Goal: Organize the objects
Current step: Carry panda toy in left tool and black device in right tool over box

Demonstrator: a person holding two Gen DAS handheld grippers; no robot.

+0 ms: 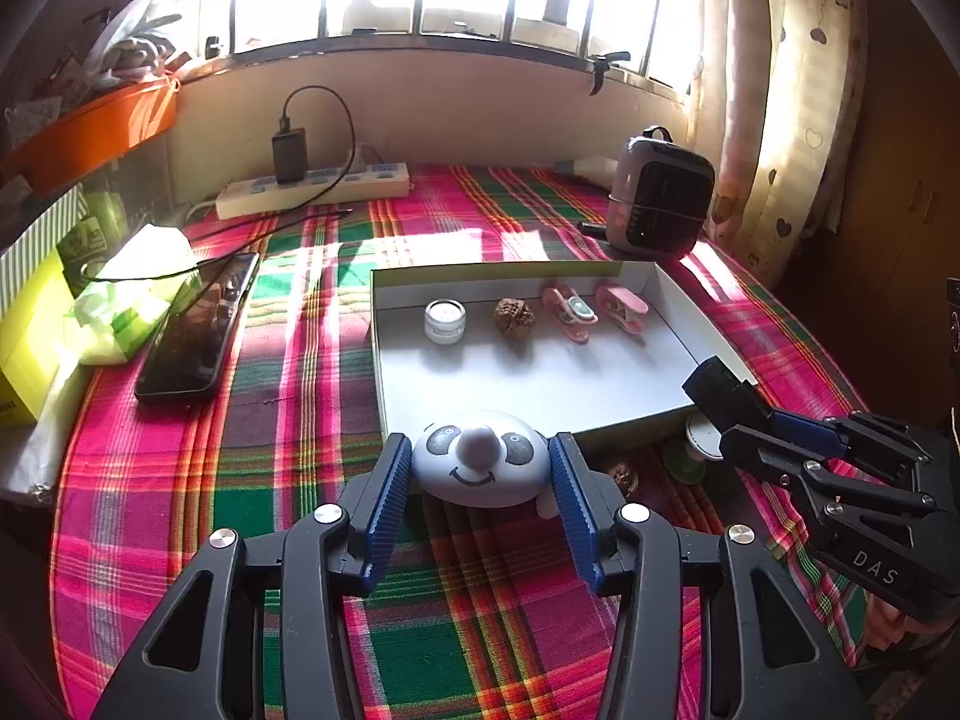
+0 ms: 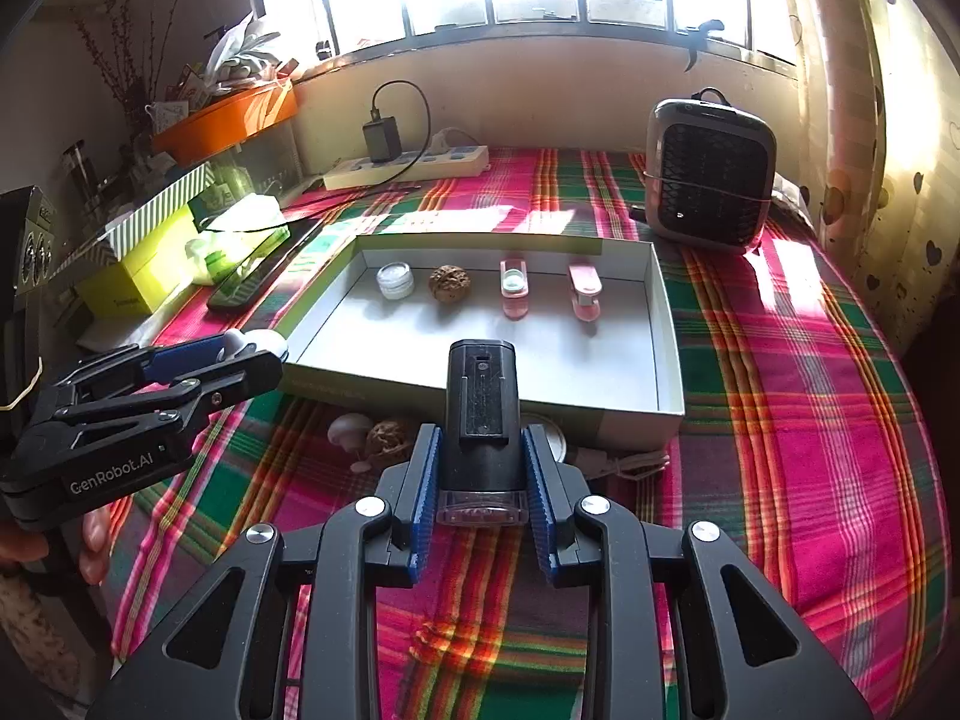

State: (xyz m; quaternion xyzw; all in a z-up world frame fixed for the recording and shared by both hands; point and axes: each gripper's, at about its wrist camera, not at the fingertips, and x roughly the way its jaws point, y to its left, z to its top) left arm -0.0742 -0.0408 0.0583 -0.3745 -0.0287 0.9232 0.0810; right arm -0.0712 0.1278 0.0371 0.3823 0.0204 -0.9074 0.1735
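Currently I see the plaid tablecloth covering the whole work surface, with the shallow white box lying open on it near the middle. Along the box's far wall sit four items in a row, apart from one another: a small clear jar, a walnut, and two pink clips and. Behind the box's right corner stands a grey heater; a white power strip lies by the back wall, and a dark phone lies left of the box. My left gripper is clamped on the white panda-face toy, blue pads pressing both its sides, just in front of the box's near wall. My right gripper grips a black rectangular device with a clear end piece, pads tight against its flanks, the device pointing toward the box. On the cloth outside the near wall I note a second walnut, a small white mushroom-shaped piece beside it, and a pale cable to the right.
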